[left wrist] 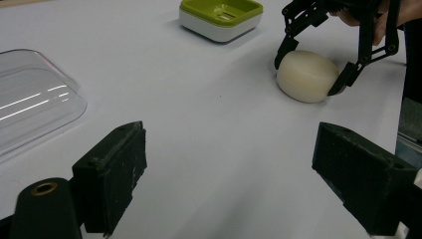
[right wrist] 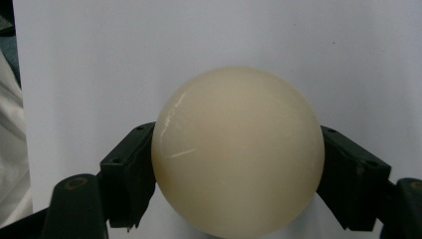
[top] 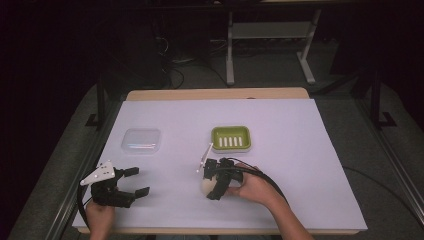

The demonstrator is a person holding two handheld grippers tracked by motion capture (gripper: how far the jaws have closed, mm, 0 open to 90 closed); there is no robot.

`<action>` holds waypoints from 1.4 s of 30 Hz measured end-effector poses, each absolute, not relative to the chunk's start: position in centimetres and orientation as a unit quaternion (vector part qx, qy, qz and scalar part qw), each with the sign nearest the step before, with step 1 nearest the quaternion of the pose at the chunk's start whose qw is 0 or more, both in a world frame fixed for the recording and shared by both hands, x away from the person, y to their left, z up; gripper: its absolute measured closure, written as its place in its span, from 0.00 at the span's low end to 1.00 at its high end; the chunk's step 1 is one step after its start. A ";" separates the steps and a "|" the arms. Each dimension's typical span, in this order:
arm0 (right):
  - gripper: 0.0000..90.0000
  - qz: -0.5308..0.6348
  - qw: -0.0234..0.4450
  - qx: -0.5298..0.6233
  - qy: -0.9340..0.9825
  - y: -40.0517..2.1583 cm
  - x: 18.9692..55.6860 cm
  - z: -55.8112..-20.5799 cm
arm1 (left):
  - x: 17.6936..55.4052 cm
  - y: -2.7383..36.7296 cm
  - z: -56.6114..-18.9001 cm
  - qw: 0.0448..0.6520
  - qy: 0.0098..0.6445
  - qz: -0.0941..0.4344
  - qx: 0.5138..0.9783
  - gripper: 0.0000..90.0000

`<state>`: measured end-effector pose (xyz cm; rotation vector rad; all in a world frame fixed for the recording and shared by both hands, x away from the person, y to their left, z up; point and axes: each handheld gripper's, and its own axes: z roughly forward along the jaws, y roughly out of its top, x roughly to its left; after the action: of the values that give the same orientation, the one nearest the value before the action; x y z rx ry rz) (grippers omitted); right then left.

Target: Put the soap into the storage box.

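The soap (top: 207,186), low centre of the high view on the bench (top: 300,165), is clamped by the right gripper (top: 214,182); the dish (top: 230,137) lies just above it. The left gripper (top: 136,181) is held wide.

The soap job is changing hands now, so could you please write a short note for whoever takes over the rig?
Right gripper: jaws shut on the cream soap bar, which rests on the white table cover.
Left gripper: jaws open, holding nothing, at the near left.
Green soap dish stands beyond the soap; clear lid lies to its left.
Done: soap gripped.
Left, probably: lift soap into the dish, then perhaps fit the lid.
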<state>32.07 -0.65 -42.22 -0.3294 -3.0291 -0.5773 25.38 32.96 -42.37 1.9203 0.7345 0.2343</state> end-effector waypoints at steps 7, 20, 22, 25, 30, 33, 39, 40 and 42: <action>0.26 -0.185 0.019 -0.100 -0.977 -0.5 31.9 -42.1 | 25.4 33.0 -42.4 0.511 0.305 0.098 0.798 0.15; 0.26 -0.207 0.028 -0.111 -0.972 -1.6 32.4 -40.9 | 25.4 33.0 -42.4 0.512 0.304 0.098 0.798 0.15; 0.26 -0.209 0.028 -0.112 -0.971 -1.8 32.5 -40.8 | 25.4 33.0 -42.4 0.513 0.304 0.099 0.797 0.15; 0.26 -0.208 0.025 -0.113 -0.971 -2.0 32.6 -40.5 | 25.4 32.9 -42.4 0.515 0.306 0.098 0.795 0.15; 0.26 -0.210 0.021 -0.114 -0.971 -2.3 32.8 -39.5 | 25.4 33.0 -42.3 0.514 0.305 0.100 0.796 0.15; 0.26 -0.213 0.019 -0.115 -0.970 -2.6 33.1 -39.1 | 25.4 33.0 -42.3 0.514 0.305 0.099 0.796 0.15; 0.26 -0.216 0.017 -0.120 -0.969 -2.9 33.9 -38.3 | 25.4 33.0 -42.3 0.512 0.305 0.099 0.797 0.15; 0.26 -0.215 0.017 -0.119 -0.969 -2.9 34.0 -38.2 | 25.4 32.9 -42.3 0.513 0.305 0.098 0.796 0.15; 0.26 -0.216 0.018 -0.120 -0.969 -2.9 34.2 -38.0 | 25.4 33.0 -42.3 0.513 0.305 0.098 0.796 0.15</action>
<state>34.20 -2.89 -37.96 -0.3737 -3.0097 -0.6711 25.39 32.95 -42.35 1.9139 0.7343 0.2362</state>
